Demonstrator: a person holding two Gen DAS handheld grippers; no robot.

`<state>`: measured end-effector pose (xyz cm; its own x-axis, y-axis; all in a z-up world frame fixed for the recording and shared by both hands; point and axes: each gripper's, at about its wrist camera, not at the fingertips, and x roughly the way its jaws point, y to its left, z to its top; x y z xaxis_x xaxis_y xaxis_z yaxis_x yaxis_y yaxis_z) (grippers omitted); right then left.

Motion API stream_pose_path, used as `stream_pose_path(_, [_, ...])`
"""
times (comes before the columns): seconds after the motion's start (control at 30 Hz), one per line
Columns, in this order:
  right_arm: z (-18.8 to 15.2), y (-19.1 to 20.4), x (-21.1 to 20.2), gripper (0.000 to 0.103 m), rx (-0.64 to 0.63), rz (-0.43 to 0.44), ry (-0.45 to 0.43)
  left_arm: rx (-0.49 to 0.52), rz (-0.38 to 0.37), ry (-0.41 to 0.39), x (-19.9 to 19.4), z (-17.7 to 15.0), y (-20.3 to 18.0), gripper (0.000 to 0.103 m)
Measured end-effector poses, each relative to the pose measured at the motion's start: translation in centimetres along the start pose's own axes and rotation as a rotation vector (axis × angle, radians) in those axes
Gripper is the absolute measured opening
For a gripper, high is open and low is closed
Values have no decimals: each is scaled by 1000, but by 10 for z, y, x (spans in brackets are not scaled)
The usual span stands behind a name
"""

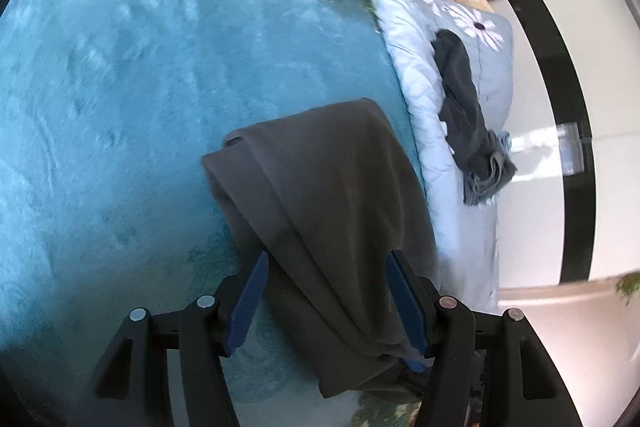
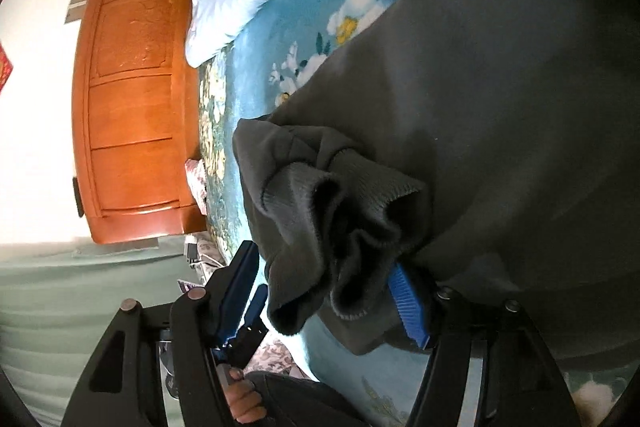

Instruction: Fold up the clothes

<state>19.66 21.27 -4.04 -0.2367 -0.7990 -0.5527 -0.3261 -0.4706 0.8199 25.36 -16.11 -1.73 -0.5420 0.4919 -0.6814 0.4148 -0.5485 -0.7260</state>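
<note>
The grey garment (image 1: 320, 211) lies on the teal bed blanket (image 1: 120, 107). Left gripper (image 1: 326, 301) and right gripper (image 2: 324, 299) stand open around fabric, unclamped. Lower the folded cuff flat; withdraw without dragging.

two tools (image 1: 326, 291), two dark garments (image 1: 320, 195), one headboard (image 2: 132, 99)

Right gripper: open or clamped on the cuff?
Open. Right gripper has blue pads spread wide; the grey sweatshirt's ribbed cuff lies loose between them, unpinched.
</note>
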Motion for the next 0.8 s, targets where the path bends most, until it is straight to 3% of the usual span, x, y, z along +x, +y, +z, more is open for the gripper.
stream_pose_path(0.07, [-1,3,0,63,4,13,-21,-24,-6,-7,-1,1,4,65])
stream_pose_path(0.27, [-2,34,-1,18,-118,-66,-66,-30,-25,1,2,2,2,65])
stream_pose_path(0.4, [0,59,6,17,-212,-80,-63,-19,-26,28,8,1,1,65])
stream_pose_path(0.5, [4,83,16,17,-256,-24,-37,-40,-37,52,14,1,4,65])
stream_pose_path(0.6, [8,105,13,17,-282,76,-38,-100,-87,89,18,1,12,65])
stream_pose_path(0.8, [14,107,17,17,-242,130,-3,-222,-216,65,27,14,25,71])
